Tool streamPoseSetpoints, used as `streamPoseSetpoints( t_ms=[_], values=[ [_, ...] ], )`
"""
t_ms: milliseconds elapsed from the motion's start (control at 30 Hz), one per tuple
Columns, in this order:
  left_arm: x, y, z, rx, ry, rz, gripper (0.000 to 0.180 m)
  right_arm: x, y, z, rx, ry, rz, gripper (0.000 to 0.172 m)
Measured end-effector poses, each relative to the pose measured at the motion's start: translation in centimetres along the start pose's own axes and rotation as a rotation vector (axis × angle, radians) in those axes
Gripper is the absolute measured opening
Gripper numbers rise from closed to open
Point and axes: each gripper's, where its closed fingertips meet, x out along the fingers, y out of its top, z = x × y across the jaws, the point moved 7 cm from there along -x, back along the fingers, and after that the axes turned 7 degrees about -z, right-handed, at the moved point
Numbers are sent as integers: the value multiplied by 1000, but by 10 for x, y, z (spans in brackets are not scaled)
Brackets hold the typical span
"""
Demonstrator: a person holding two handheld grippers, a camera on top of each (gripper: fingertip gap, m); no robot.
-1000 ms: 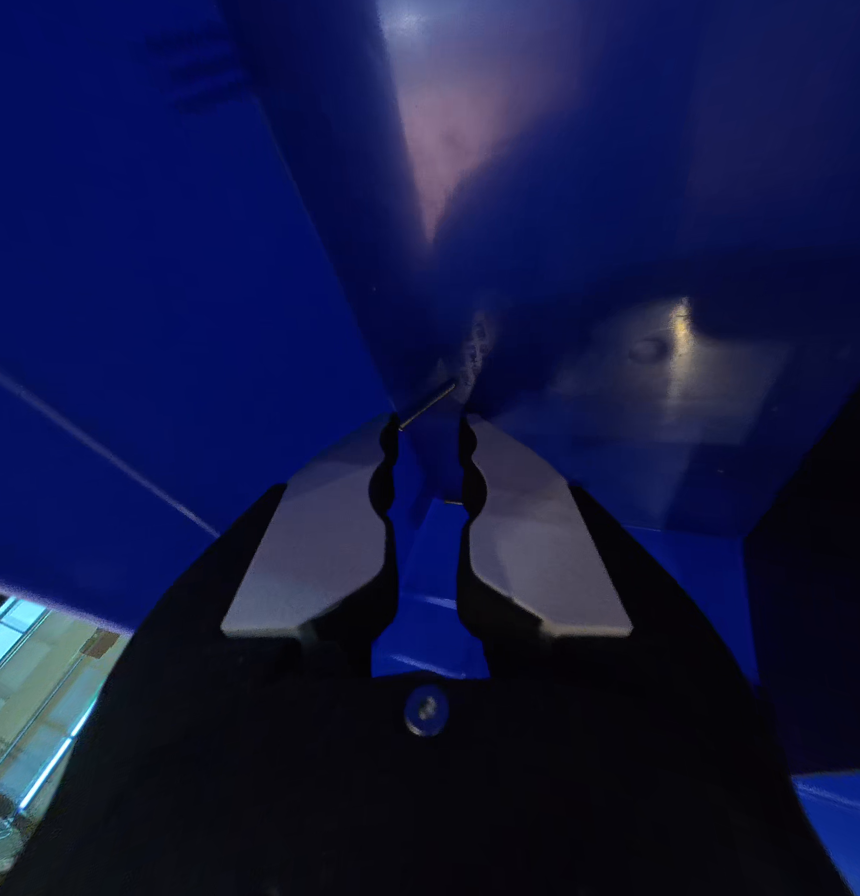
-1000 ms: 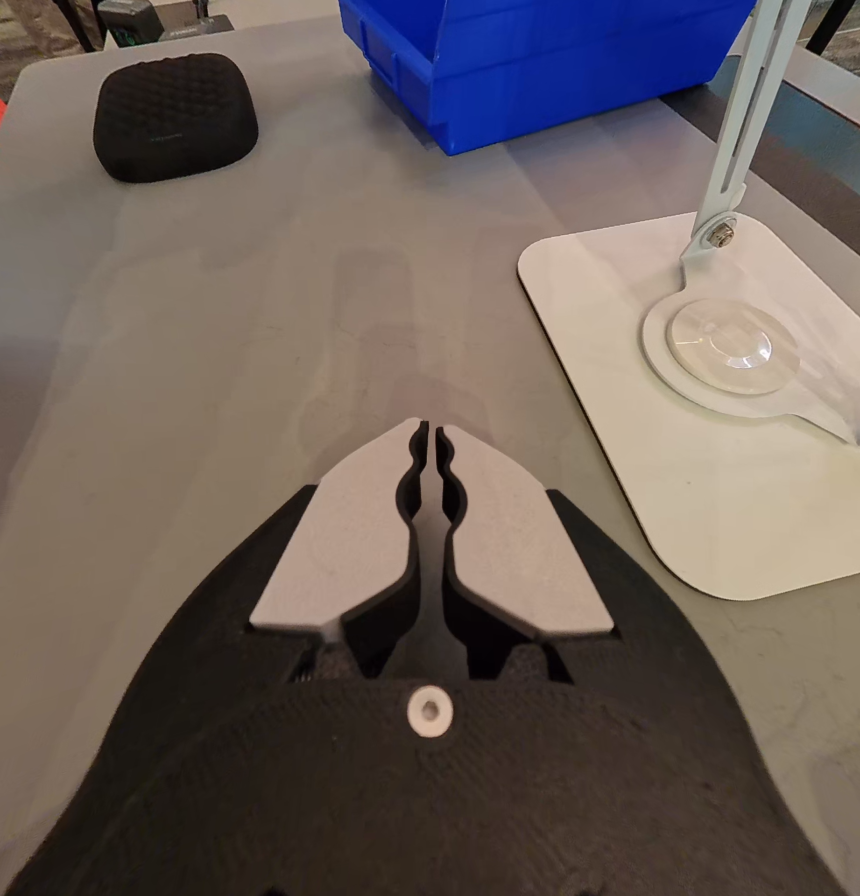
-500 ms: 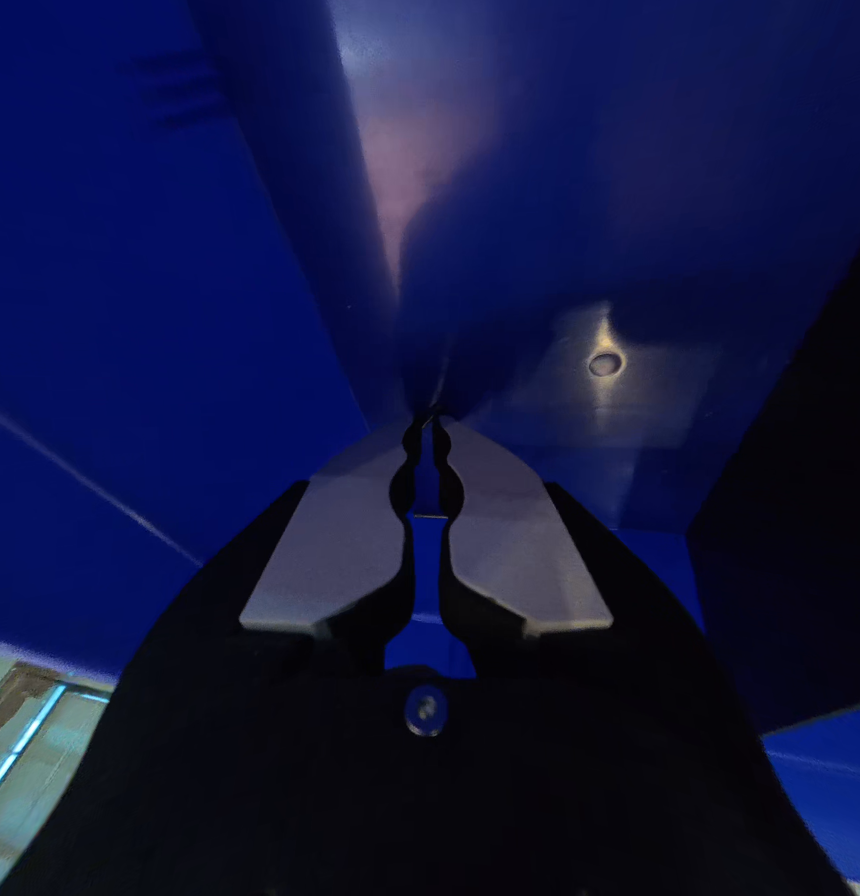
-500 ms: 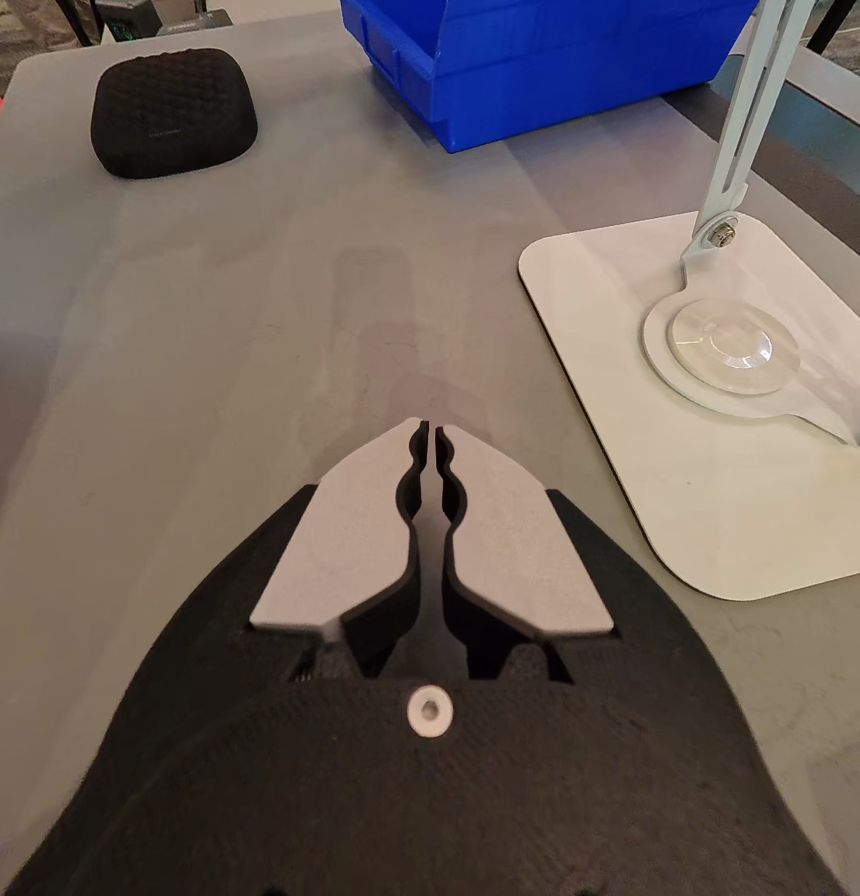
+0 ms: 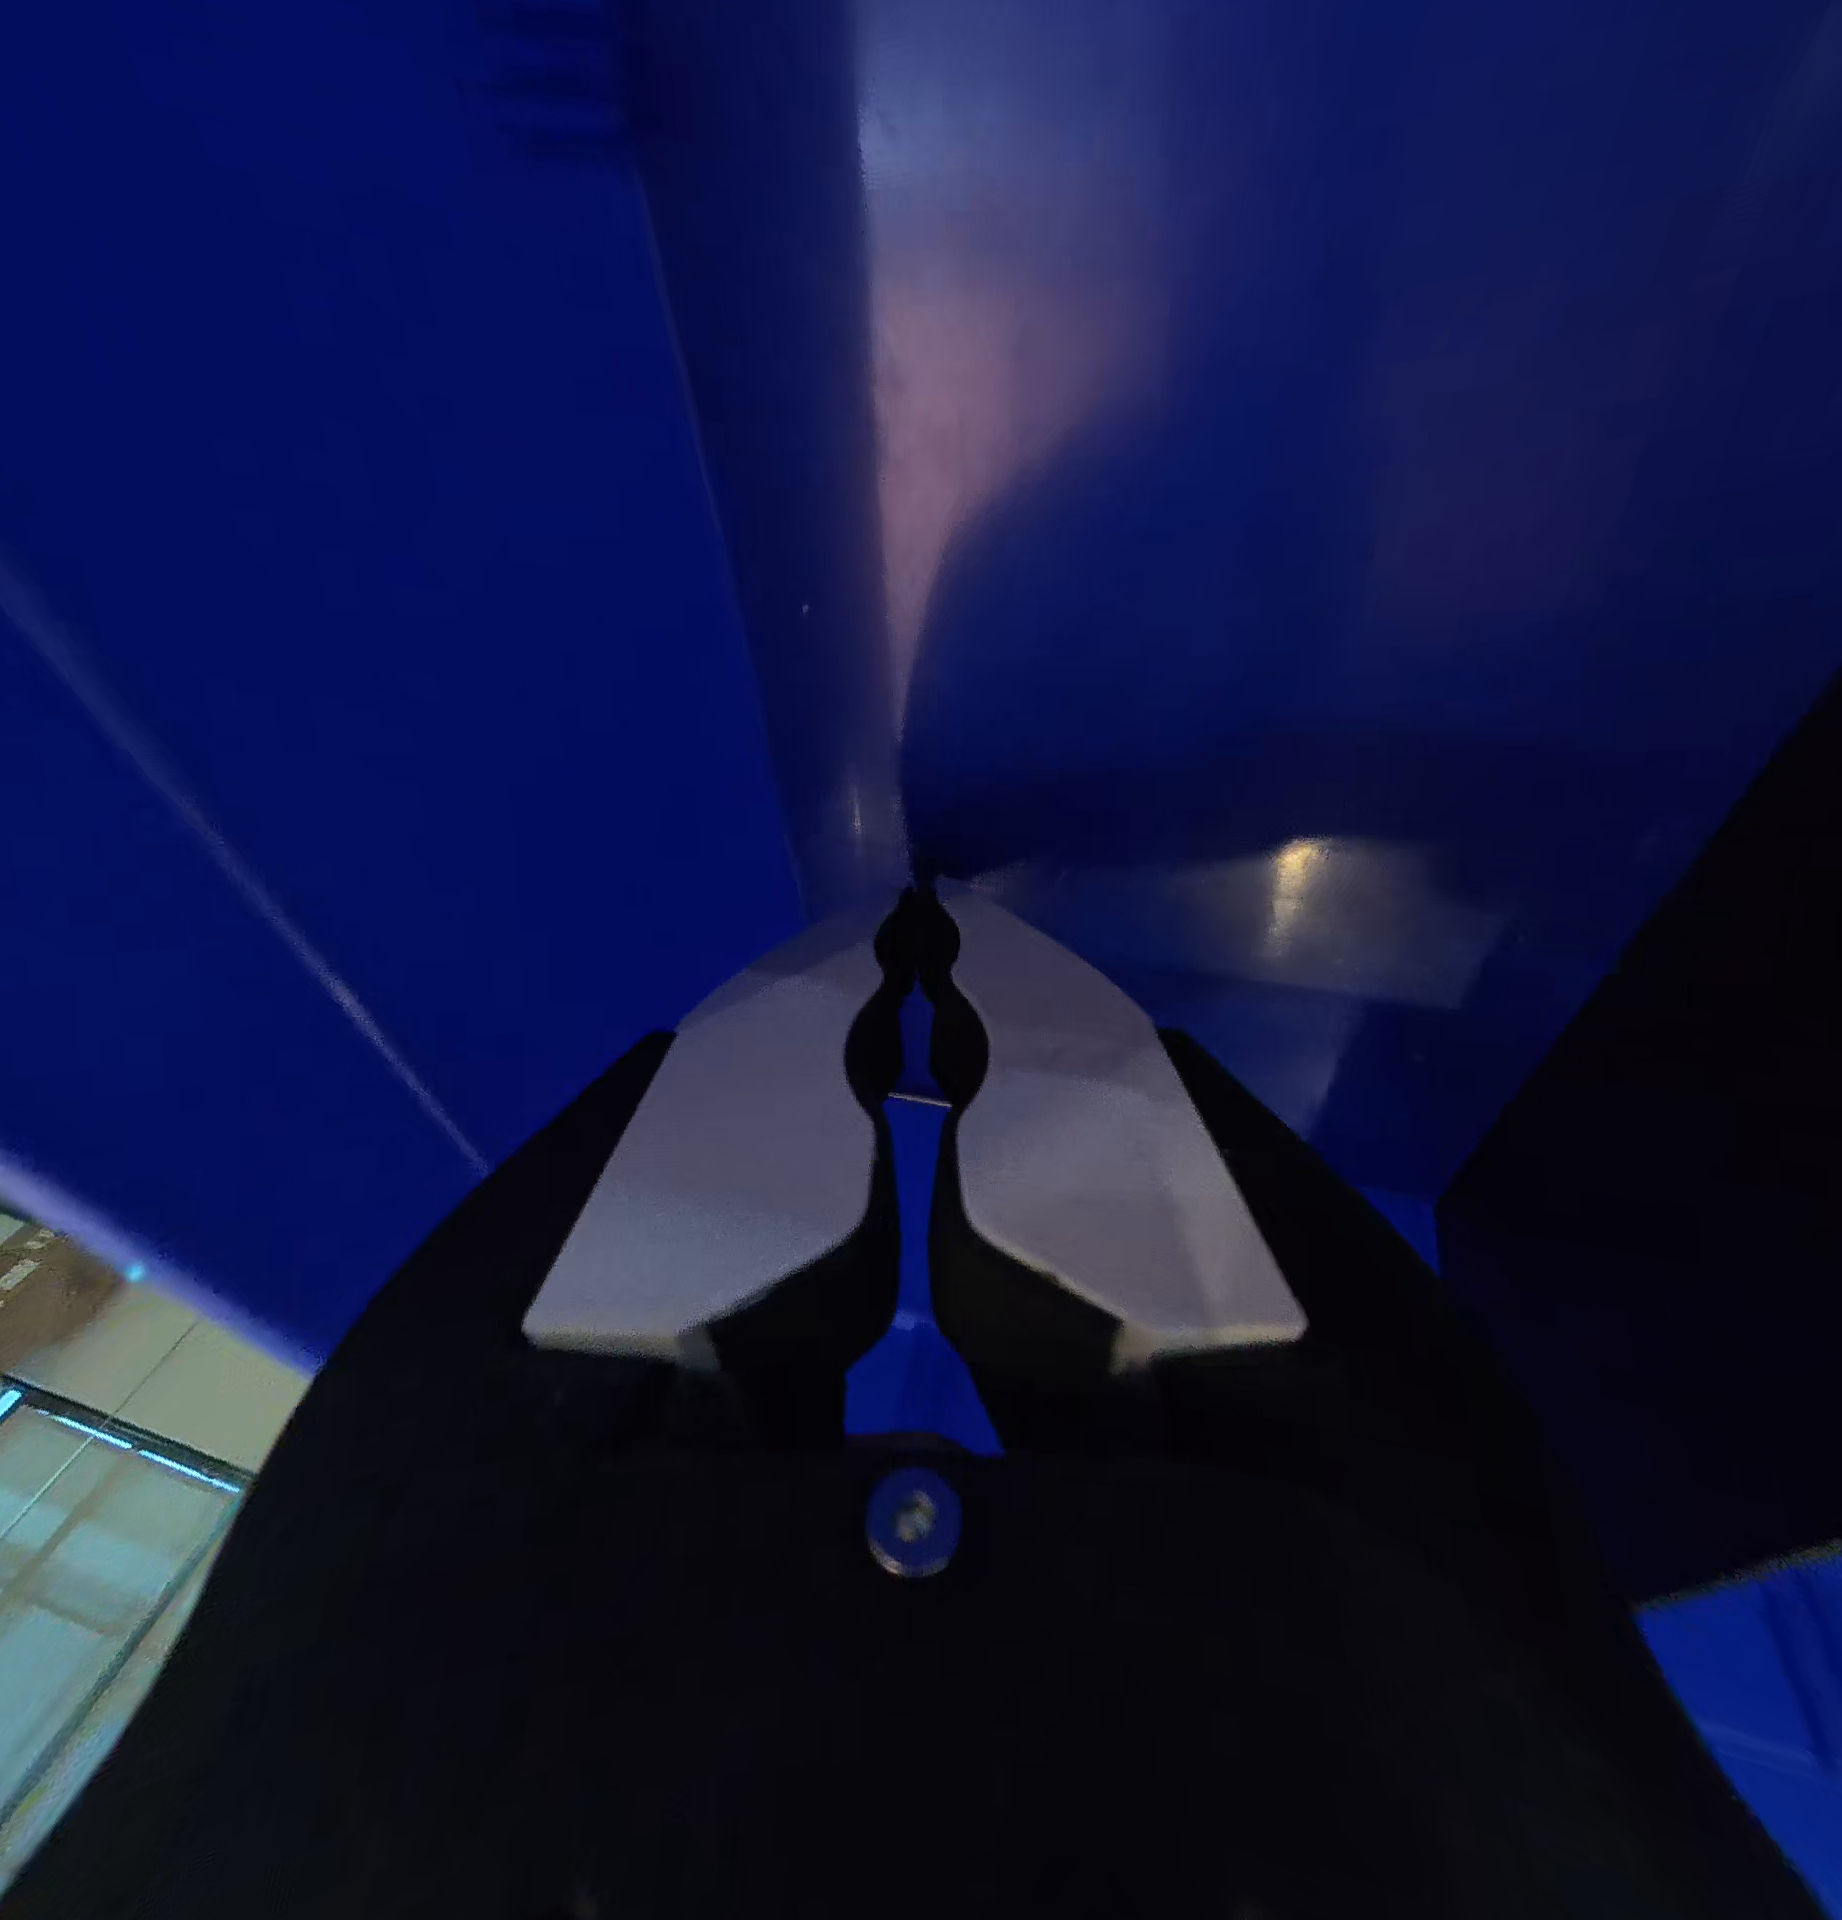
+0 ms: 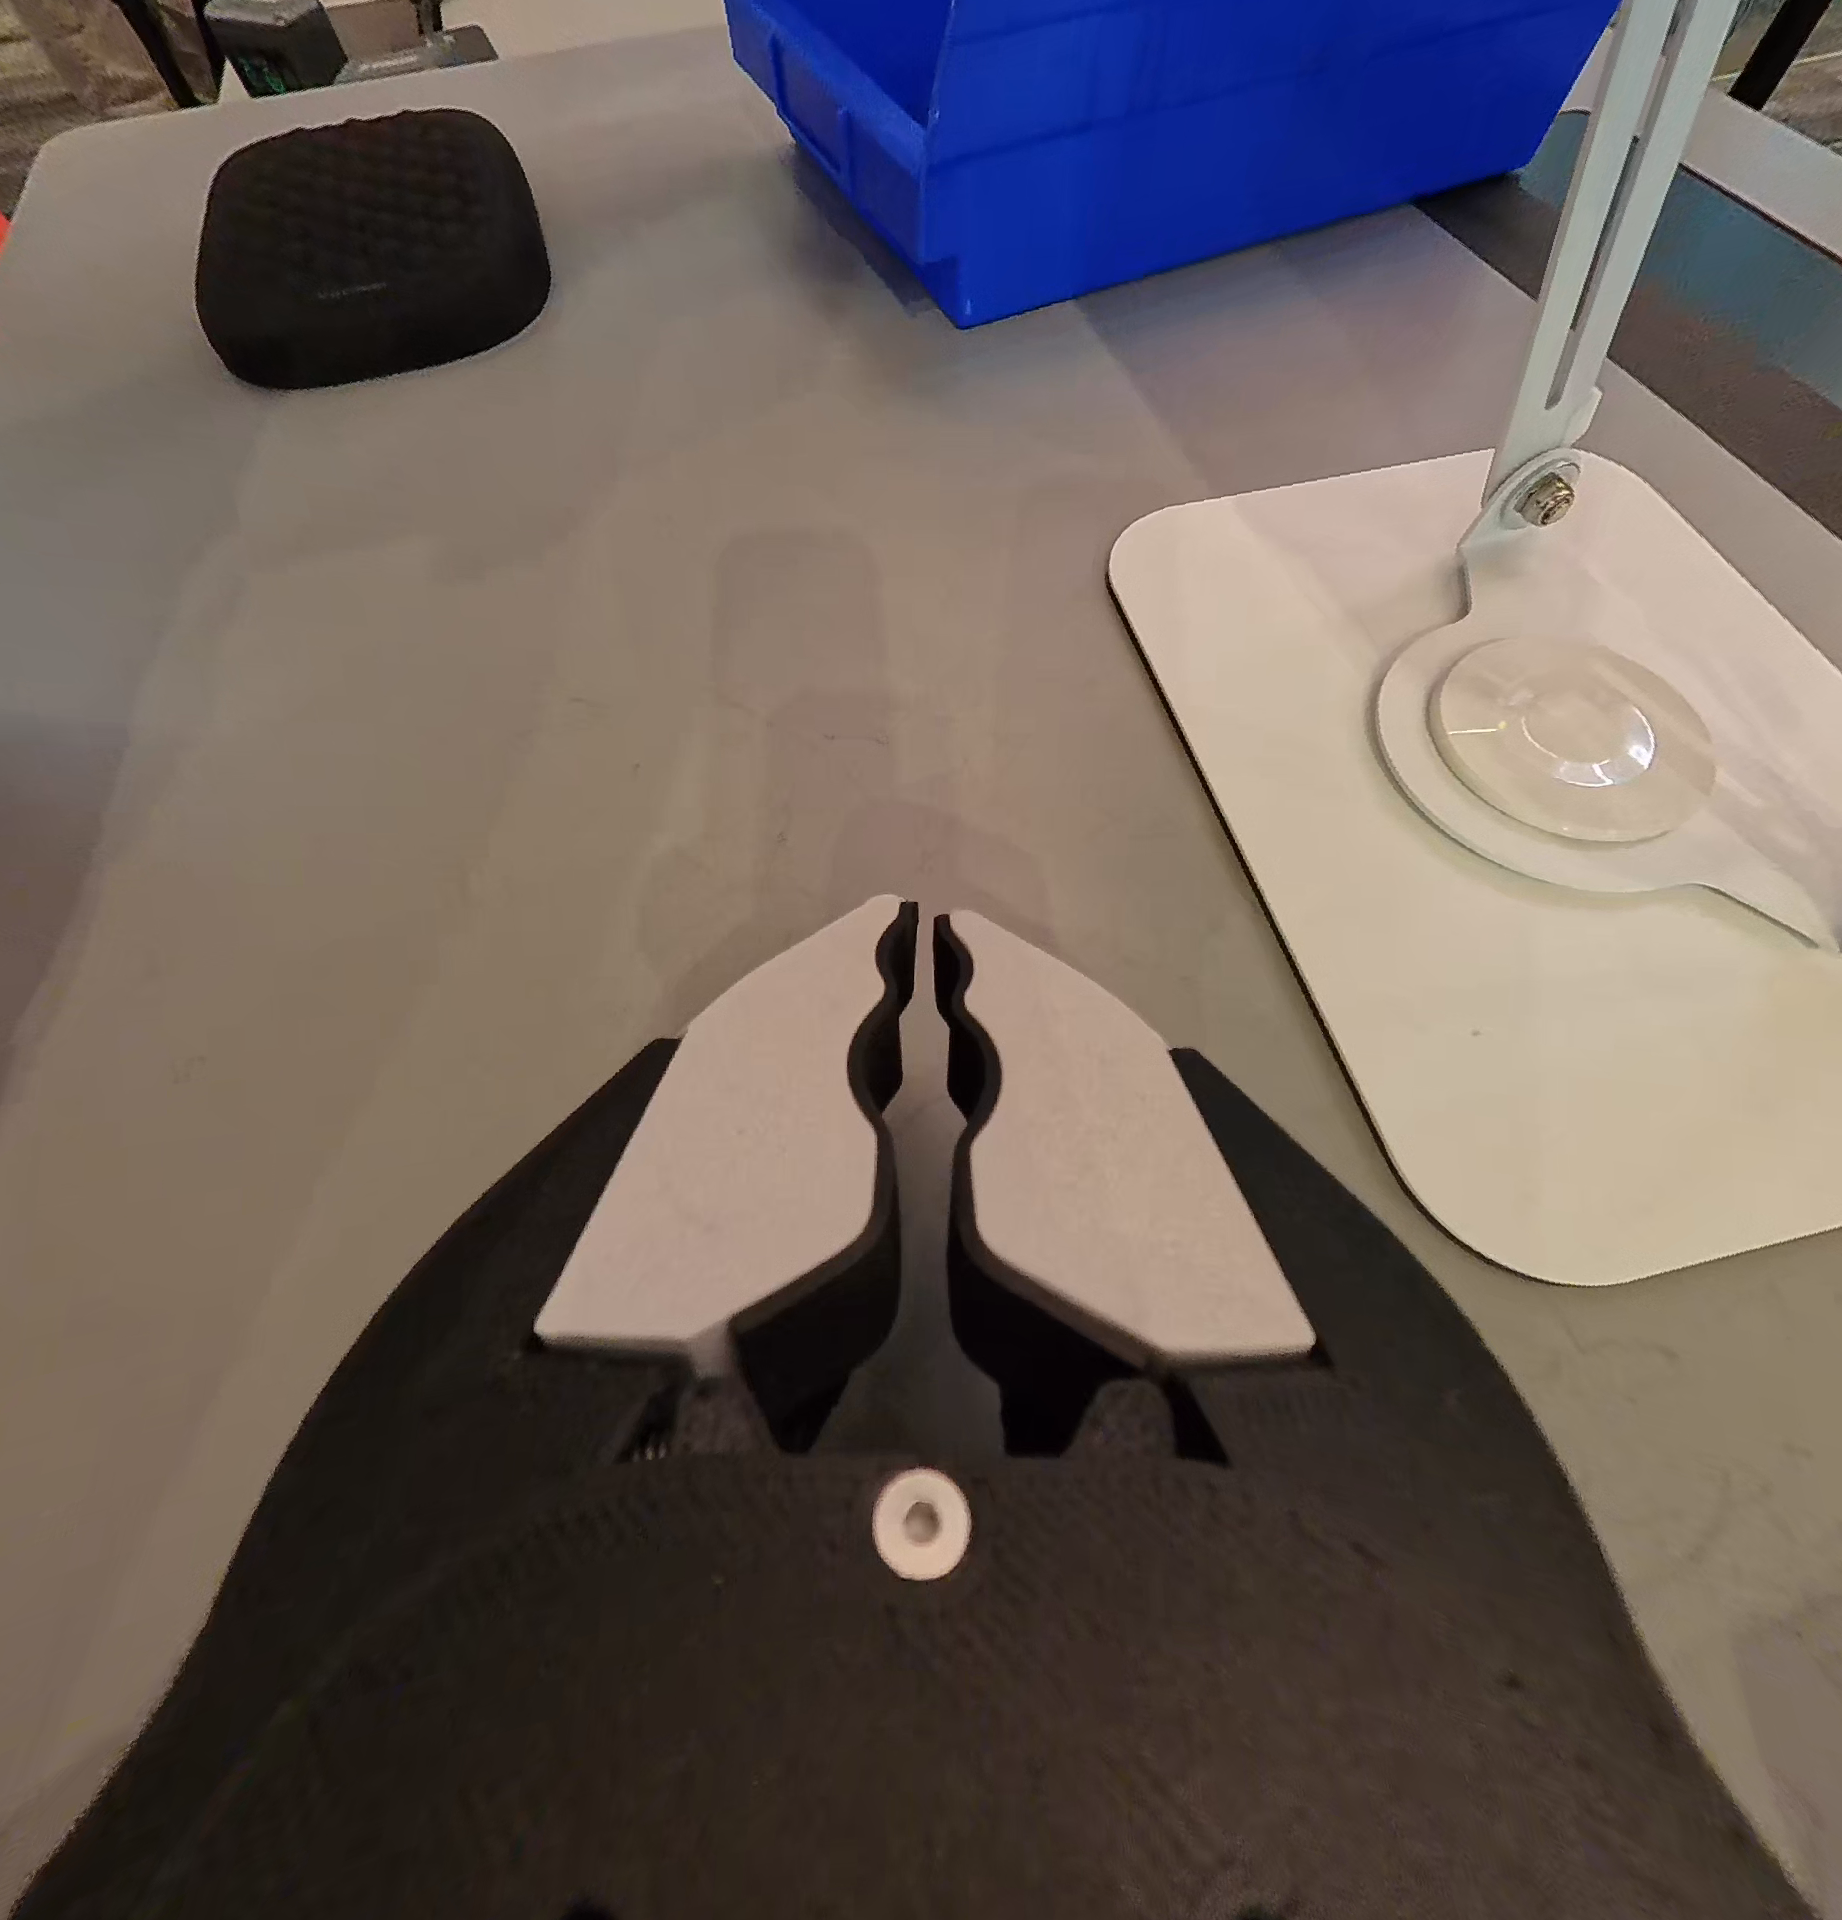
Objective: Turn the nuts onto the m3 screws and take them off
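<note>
- Your left gripper (image 5: 919, 896) is deep inside the blue bin (image 5: 377, 623), its tips at the bottom corner where two walls meet the floor.
- Its fingers are closed tip to tip; whether anything thin is pinched there is too dark to tell.
- Your right gripper (image 6: 922, 914) hovers over the bare grey table (image 6: 481, 727), fingers all but closed on nothing.
- The white stand base (image 6: 1364, 1039) lies to its right, and the black pad (image 6: 371, 244) sits far off to the left.

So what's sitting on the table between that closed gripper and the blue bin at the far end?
Nothing: in the right wrist view, only bare grey table stretches from the right gripper to the blue bin. The black pad lies off left, the white stand base off right.
</note>
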Motion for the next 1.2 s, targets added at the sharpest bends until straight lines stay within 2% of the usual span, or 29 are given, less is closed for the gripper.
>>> streamPoseSetpoints(
  t_ms=[100,300,367,433,533,600,700,800,900,967,1200],
  values=[
    [-13,-3,-4,-38,34,19,0,0,0,0,2,2,0,3],
    [-66,-8,5,-121,34,107,0,0,0,0,-2,-1,-3,3],
    [-57,-7,13,-168,-31,84,0,1,0,-1,-13,-5,-12,3],
    [-33,-6,18,-176,-22,-4,0,2,-1,-2,-21,-8,-19,3],
    [-10,-2,17,-236,-53,-31,11,2,-1,-2,-24,-9,-26,3],
    [-3,-3,12,-266,-68,-40,26,2,-1,-1,-16,-4,-23,3],
    [-1,-5,5,-272,-116,-68,33,1,-1,0,-6,1,-17,3],
    [1,-3,5,-246,-205,-95,13,1,-1,-1,-9,2,-18,3],
    [5,-4,0,-240,-177,-103,1,0,-1,0,-8,2,-12,3],
    [6,-4,-2,-258,-199,-100,1,0,-1,0,-9,2,-12,3],
    [5,-3,2,-224,-137,-105,0,0,-1,0,-12,0,-15,3]
  ],
)
